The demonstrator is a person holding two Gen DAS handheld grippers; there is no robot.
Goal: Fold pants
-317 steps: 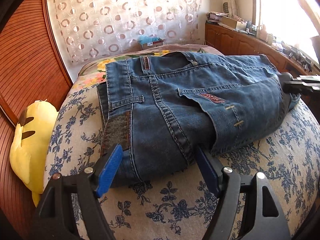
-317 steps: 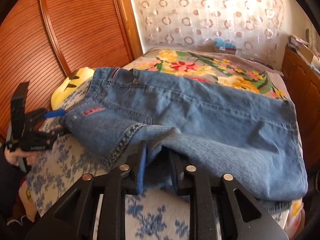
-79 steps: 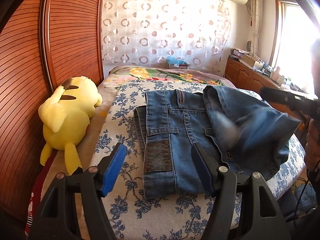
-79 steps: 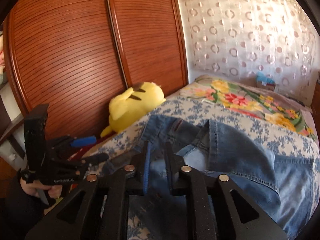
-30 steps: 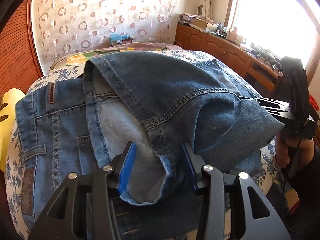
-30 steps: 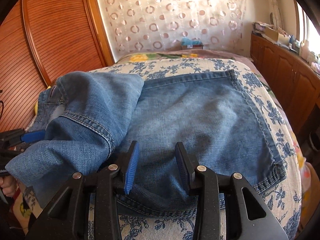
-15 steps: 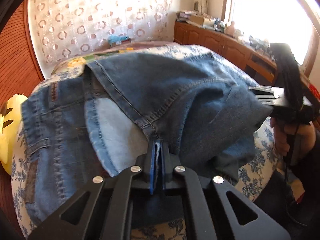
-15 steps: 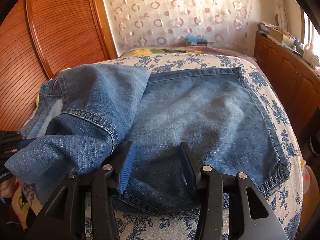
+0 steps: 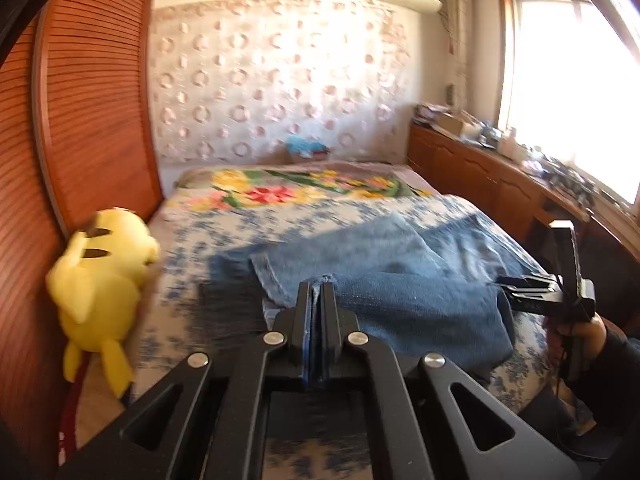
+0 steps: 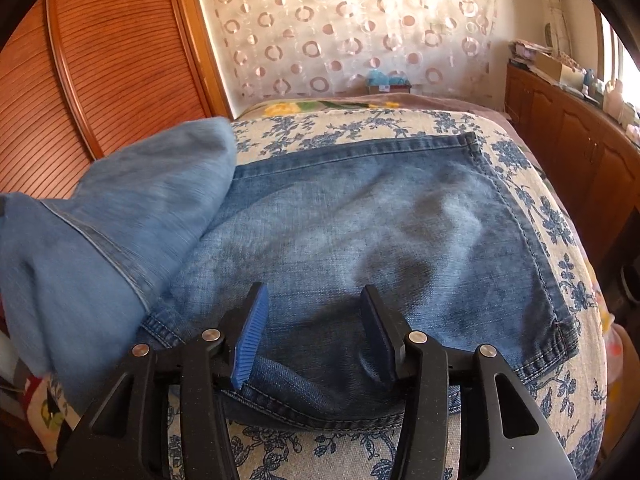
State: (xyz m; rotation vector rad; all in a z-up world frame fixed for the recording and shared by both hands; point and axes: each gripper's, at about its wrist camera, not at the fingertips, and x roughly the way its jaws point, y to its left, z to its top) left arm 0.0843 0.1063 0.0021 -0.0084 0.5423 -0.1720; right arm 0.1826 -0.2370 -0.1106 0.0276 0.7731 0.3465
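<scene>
Pinching a fold of the jeans (image 9: pixel 400 296) w/ my left gripper (image 9: pixel 317 292), lifted off the bed (image 10: pixel 360 124). Right gripper (image 10: pixel 314 304) is opening, pads off the denim under it.

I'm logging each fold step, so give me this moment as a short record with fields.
surface: bed with floral cover
item: jeans, part flat, one layer lifted
left gripper: shut on jeans fold
right gripper: jaws opening, astride the near edge of the jeans, not gripping
beside bed: yellow plush
</scene>
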